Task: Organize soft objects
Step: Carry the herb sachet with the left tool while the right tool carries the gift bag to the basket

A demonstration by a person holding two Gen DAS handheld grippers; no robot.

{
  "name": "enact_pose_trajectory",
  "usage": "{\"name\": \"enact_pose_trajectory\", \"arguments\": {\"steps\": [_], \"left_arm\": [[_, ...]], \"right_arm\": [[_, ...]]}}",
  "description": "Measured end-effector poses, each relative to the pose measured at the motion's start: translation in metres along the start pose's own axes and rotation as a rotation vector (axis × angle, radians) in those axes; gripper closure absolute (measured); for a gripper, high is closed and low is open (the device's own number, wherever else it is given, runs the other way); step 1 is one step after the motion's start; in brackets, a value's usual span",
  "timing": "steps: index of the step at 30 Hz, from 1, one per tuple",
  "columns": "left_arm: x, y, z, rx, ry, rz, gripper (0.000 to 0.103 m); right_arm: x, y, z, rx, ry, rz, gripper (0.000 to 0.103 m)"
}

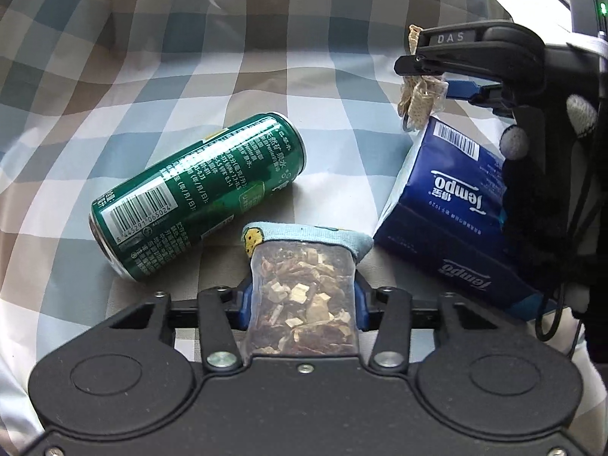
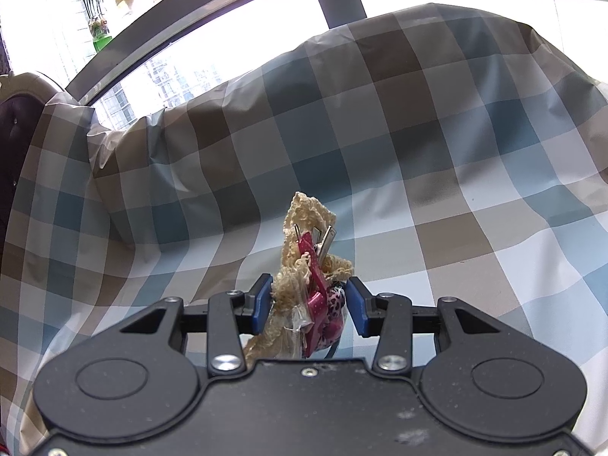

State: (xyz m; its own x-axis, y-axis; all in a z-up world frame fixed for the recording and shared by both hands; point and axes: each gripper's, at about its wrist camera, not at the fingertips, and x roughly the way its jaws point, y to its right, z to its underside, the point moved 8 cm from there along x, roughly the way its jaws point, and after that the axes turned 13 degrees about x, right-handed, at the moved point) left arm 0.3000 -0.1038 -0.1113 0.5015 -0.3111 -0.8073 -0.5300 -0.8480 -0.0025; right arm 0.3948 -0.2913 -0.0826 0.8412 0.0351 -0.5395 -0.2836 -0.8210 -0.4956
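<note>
Both tools loaded over the checked cloth, each pinching a soft little bag.

Our left tool (image 1: 300,300) squeezes a clear pouch (image 1: 302,304) of dried bits, a blue sock (image 1: 304,237) just beyond its tip; we judge the pouch light, crinkly and slippery, best gripped mid-body as now. Our right tool (image 2: 309,306) nips a lace bundle (image 2: 304,266) with pink clips, floppy and featherlight, so we take it by the bunched middle. Only the left view shows the can (image 1: 197,197) lying left of the pouch and the tissue pack (image 1: 448,224) to its right; only the right view shows the window (image 2: 171,72) behind.
</note>
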Motion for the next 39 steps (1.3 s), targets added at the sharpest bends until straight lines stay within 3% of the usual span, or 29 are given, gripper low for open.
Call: {"name": "enact_pose_trajectory", "arguments": {"steps": [9, 15, 19, 28, 34, 39], "left_arm": [[-0.079, 0.001, 0.008, -0.041, 0.102, 0.022, 0.057], [-0.122, 0.006, 0.035, -0.062, 0.109, 0.038, 0.057], [-0.132, 0.01, 0.054, -0.072, 0.095, 0.044, 0.057], [-0.145, 0.016, 0.083, -0.087, 0.082, 0.058, 0.057], [-0.159, 0.018, 0.097, -0.089, 0.086, 0.046, 0.057], [-0.168, 0.025, 0.11, -0.091, 0.085, 0.054, 0.057]], "right_arm": [[-0.003, -0.004, 0.0, -0.031, 0.019, 0.027, 0.062], [-0.002, -0.018, -0.003, -0.115, 0.021, 0.106, 0.063], [-0.024, -0.032, -0.015, -0.124, 0.049, 0.092, 0.064], [-0.163, -0.081, -0.029, -0.199, 0.178, -0.08, 0.064], [-0.266, -0.094, 0.01, -0.255, 0.209, -0.182, 0.064], [-0.32, -0.091, 0.059, -0.272, 0.153, -0.219, 0.064]]}}
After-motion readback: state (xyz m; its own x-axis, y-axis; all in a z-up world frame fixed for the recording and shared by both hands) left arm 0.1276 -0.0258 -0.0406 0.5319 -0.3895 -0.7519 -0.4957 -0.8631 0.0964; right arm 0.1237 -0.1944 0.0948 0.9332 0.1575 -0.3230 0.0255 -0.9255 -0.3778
